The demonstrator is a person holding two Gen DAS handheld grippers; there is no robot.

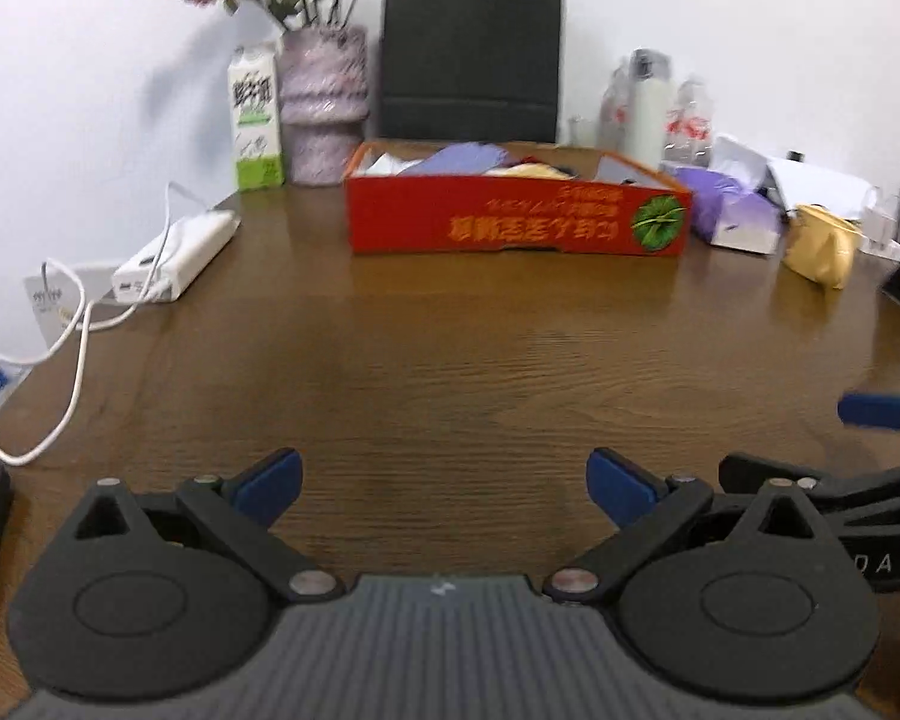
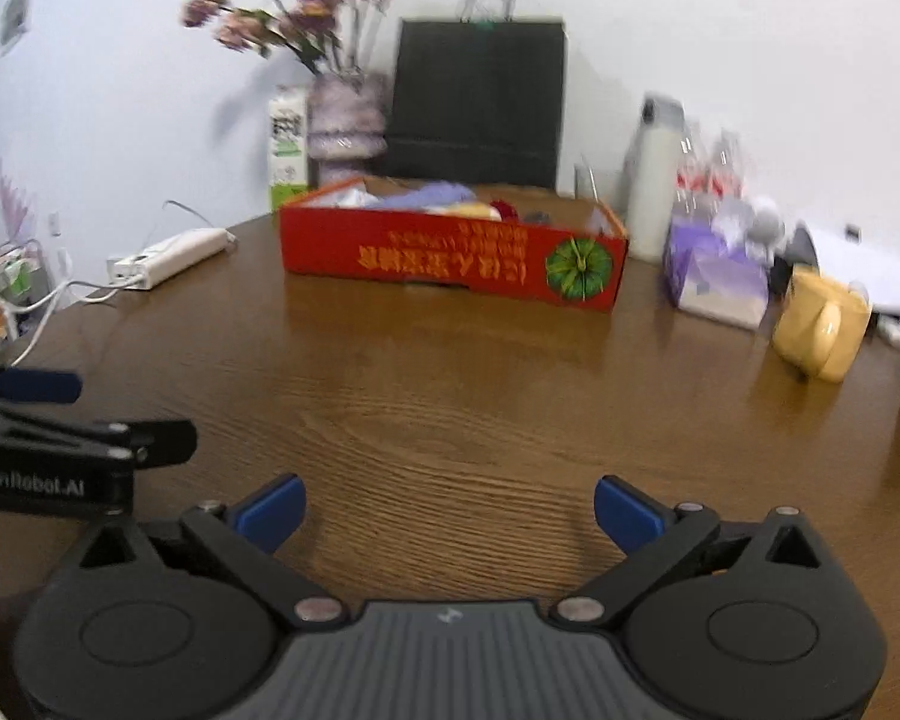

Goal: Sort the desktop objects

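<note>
A red cardboard box (image 1: pixel 516 219) with orange print stands at the back of the brown wooden table (image 1: pixel 426 360), holding purple, white and yellow items. It also shows in the right wrist view (image 2: pixel 450 258). A yellow mug (image 2: pixel 822 324) lies on its side to the right of the box, next to a purple tissue pack (image 2: pixel 714 270). My left gripper (image 1: pixel 444 483) is open and empty over bare table near the front. My right gripper (image 2: pixel 450 510) is open and empty beside it. The right gripper's blue fingertip (image 1: pixel 882 411) shows at the left view's right edge.
A white power bank (image 1: pixel 174 255) with white cables lies at the left. A green milk carton (image 1: pixel 257 120), a purple flower vase (image 1: pixel 324 108) and a black paper bag (image 1: pixel 471 57) stand behind the box. A white bottle (image 2: pixel 654 180) and white papers (image 2: pixel 864 270) are at the back right.
</note>
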